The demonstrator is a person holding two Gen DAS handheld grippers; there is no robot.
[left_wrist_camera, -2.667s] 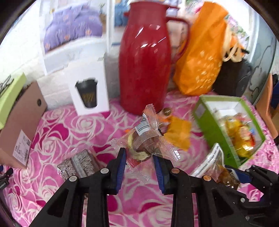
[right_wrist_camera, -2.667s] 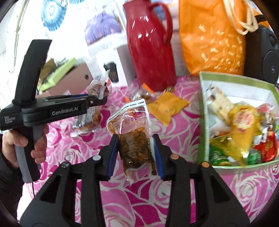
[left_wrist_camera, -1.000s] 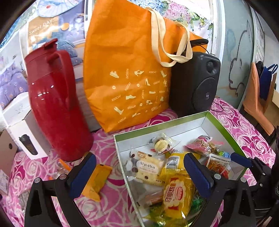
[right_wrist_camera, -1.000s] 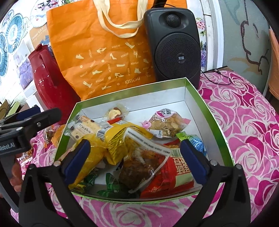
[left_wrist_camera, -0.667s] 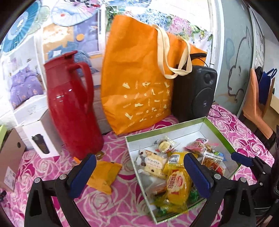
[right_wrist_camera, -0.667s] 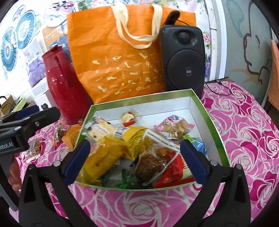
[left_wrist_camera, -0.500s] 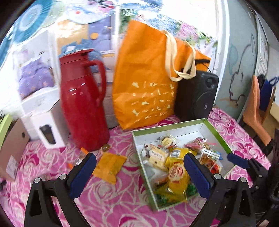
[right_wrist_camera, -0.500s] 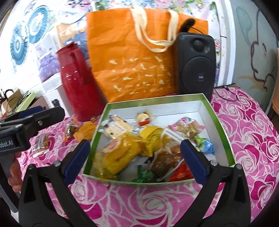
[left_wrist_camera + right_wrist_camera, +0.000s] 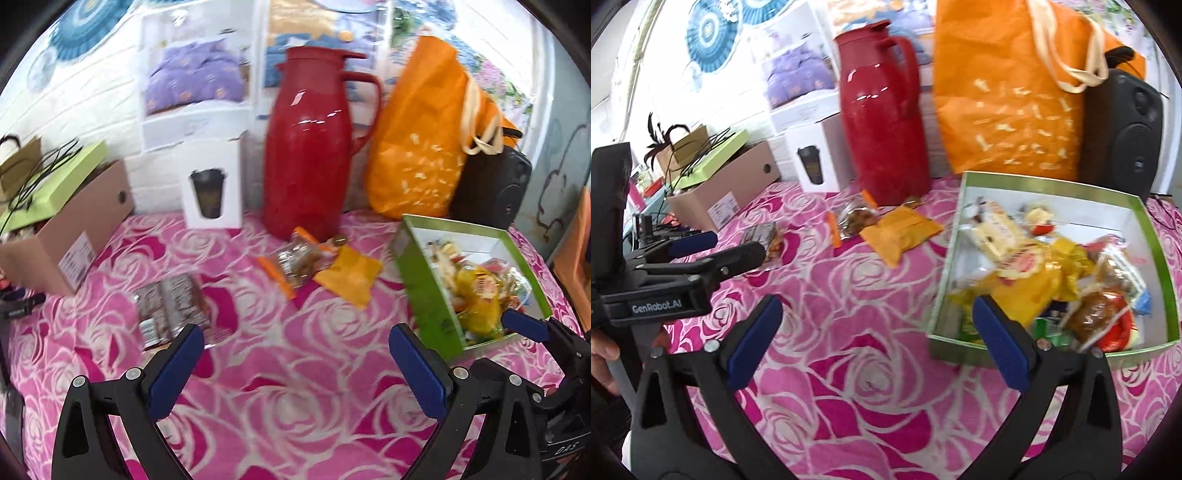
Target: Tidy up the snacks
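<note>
Left wrist view: left gripper (image 9: 295,365) spread wide, nothing in it, over pink rose cloth (image 9: 295,417). Right gripper (image 9: 875,339) also wide & empty. Green box (image 9: 1160,236) sits on the right side, full of snacks. 3 packs loose on the cloth: brown pack (image 9: 170,306) near left finger, clear pack (image 9: 299,260) & yellow pack (image 9: 349,275) touching each other in front of red jug (image 9: 310,162). Orange bag (image 9: 1008,92) & speaker (image 9: 1126,129) behind box.
</note>
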